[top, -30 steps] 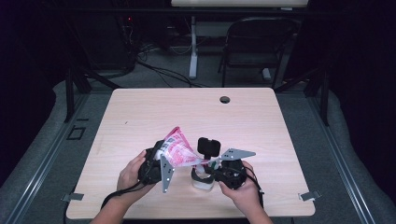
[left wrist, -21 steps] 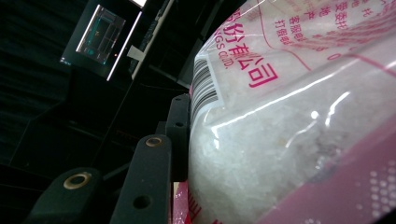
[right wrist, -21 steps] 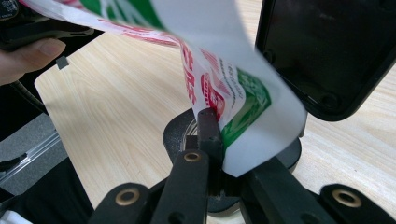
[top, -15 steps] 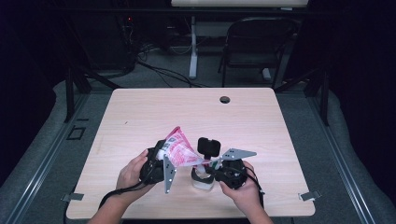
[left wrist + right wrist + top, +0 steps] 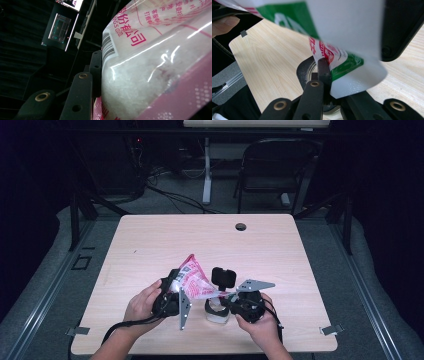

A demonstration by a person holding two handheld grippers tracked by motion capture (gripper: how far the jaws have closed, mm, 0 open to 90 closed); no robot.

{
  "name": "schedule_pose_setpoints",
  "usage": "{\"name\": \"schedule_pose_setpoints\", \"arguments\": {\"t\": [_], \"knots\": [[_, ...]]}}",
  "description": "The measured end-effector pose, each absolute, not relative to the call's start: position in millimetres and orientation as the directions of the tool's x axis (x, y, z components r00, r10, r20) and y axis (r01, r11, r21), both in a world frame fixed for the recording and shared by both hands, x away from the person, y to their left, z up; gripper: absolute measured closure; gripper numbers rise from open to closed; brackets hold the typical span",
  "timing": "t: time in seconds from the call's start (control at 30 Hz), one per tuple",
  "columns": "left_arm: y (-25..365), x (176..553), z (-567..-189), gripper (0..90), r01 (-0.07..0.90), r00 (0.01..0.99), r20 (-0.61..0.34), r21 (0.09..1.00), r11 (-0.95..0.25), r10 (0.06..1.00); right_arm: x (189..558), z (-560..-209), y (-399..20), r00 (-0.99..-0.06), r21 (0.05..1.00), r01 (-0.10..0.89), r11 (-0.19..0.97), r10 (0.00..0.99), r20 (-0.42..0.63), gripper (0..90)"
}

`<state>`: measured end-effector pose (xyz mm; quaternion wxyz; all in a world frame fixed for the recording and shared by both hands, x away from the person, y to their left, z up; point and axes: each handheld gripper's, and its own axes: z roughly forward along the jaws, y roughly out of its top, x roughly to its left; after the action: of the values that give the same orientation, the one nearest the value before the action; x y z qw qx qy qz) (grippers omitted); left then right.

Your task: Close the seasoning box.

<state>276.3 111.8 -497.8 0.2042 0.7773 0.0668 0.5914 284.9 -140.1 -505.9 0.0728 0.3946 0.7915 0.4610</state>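
A pink and white plastic bag [image 5: 192, 279] with white grains inside is held up over the table's near edge between both grippers. My left gripper [image 5: 172, 294] is shut on the bag's full body [image 5: 155, 62]; one black finger [image 5: 96, 70] presses its side. My right gripper [image 5: 228, 295] is shut on the bag's flat corner [image 5: 352, 77], which carries green and red print, with one finger [image 5: 323, 68] against it. A small white container [image 5: 216, 314] with a dark rim [image 5: 303, 70] stands on the table right under the bag's corner.
The pale wooden table [image 5: 150, 245] has a small round cable hole [image 5: 241, 226] near its far edge. A folding chair [image 5: 272, 165] and cables stand on the floor behind the table. Grey mats lie to both sides.
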Motion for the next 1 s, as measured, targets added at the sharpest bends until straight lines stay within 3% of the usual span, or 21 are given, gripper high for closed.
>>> {"name": "schedule_pose_setpoints", "arguments": {"t": [1.0], "knots": [[109.0,269.5,-492.0,70.8,-0.167,0.269,0.906,0.378,-0.911,0.327,284.2,-508.4,-137.5,-0.677,0.787,0.554,0.273,0.698,0.234,89.9]]}}
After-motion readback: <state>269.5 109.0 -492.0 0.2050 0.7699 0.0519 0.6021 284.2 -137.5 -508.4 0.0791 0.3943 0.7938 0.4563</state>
